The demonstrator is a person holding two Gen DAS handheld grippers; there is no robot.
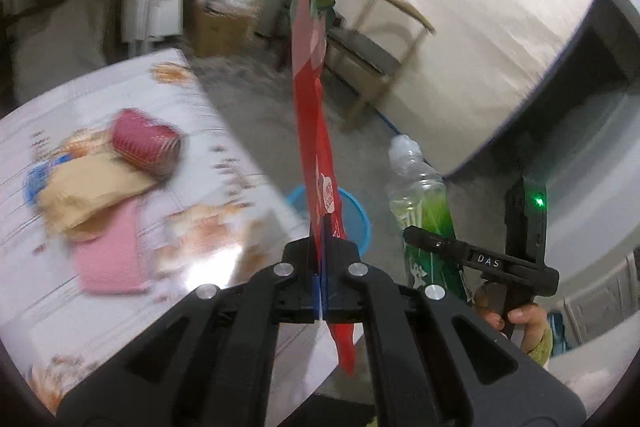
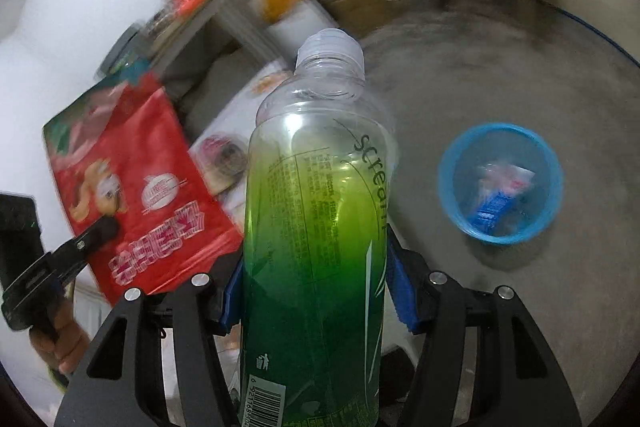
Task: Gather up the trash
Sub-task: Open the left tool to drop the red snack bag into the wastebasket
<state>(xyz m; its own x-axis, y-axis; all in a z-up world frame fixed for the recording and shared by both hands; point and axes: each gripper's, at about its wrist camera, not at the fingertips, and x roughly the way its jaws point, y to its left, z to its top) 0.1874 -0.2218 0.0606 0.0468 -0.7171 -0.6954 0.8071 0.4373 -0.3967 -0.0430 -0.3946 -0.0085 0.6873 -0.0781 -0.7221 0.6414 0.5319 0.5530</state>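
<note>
My left gripper (image 1: 321, 267) is shut on a red snack bag (image 1: 312, 99), seen edge-on and standing up from the jaws; its printed face shows in the right wrist view (image 2: 140, 187). My right gripper (image 2: 316, 291) is shut on a clear plastic bottle with a green label (image 2: 316, 227), also seen in the left wrist view (image 1: 424, 211). A blue trash bin (image 2: 500, 183) stands on the floor right of the bottle, with wrappers inside; in the left wrist view its rim (image 1: 356, 211) shows behind the bag.
A table with a patterned cloth (image 1: 120, 307) holds a red pouch (image 1: 146, 145), a tan bag (image 1: 92, 191) and a pink cloth (image 1: 112, 263). A wooden chair (image 1: 376, 55) and a mattress (image 1: 480, 27) stand beyond. Cardboard boxes (image 1: 220, 23) sit by the wall.
</note>
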